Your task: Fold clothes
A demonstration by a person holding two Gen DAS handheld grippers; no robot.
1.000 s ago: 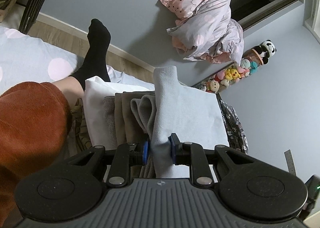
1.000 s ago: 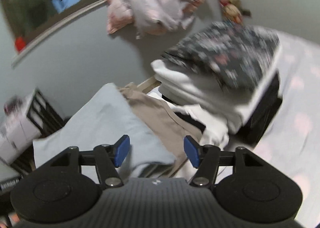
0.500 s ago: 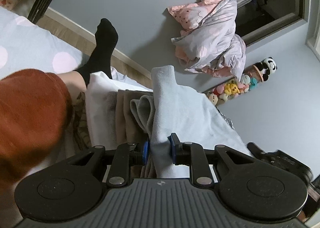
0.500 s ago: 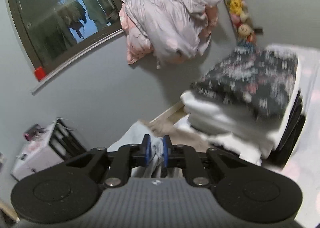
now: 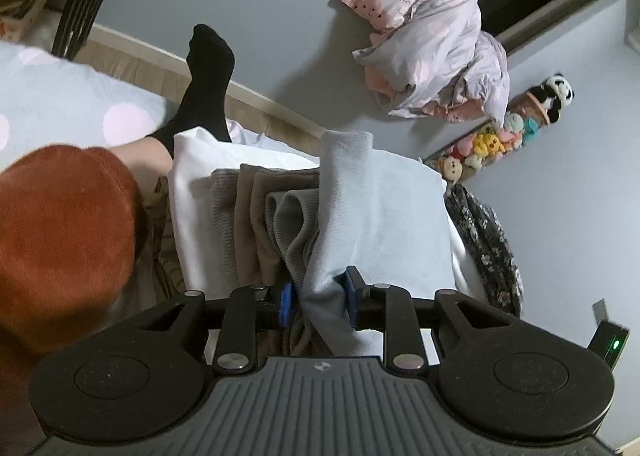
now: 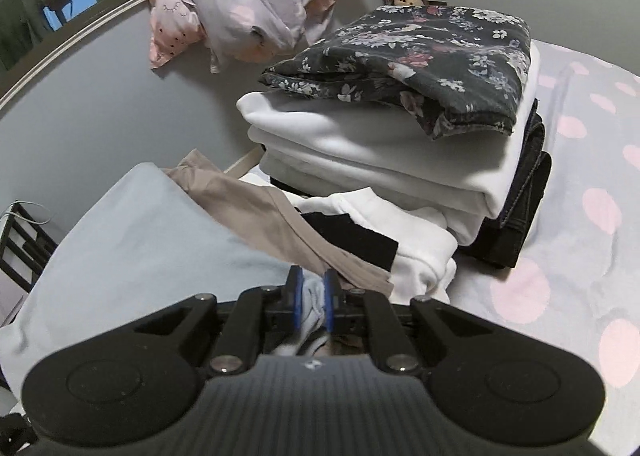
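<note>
Right wrist view takes in the bed [image 6: 580,160], its pale cover dotted with pink, and on it a finished stack: a dark floral garment [image 6: 416,56] on top of thick white folded pieces [image 6: 360,152], with dark denim at the bottom. Just beside that stack lies the working pile, where a light blue garment [image 6: 136,240] is spread over a tan piece [image 6: 256,212] and a white-and-black one.

The step in hand looks like a fold of the blue garment, with both tools taking hold of it. The right tool [image 6: 311,298] is pressed nearly together, its blue pads pinching a bunched edge of the blue cloth. In the left wrist view the same garment [image 5: 384,216] stands up in a ridge from the left tool [image 5: 318,296]. That tool's jaws are opening, with the blue fabric between them: the right pad touches the cloth, while a gap shows at the left pad, so the hold seems loose. Grey and brown knits [image 5: 272,216] lie just beside, and a person's leg in a black sock [image 5: 204,88] rests beyond.

The next move probably calls for a firm pinch on the left side, so that both corners can be carried together and the cloth laid flat without dragging the knits underneath.
</note>
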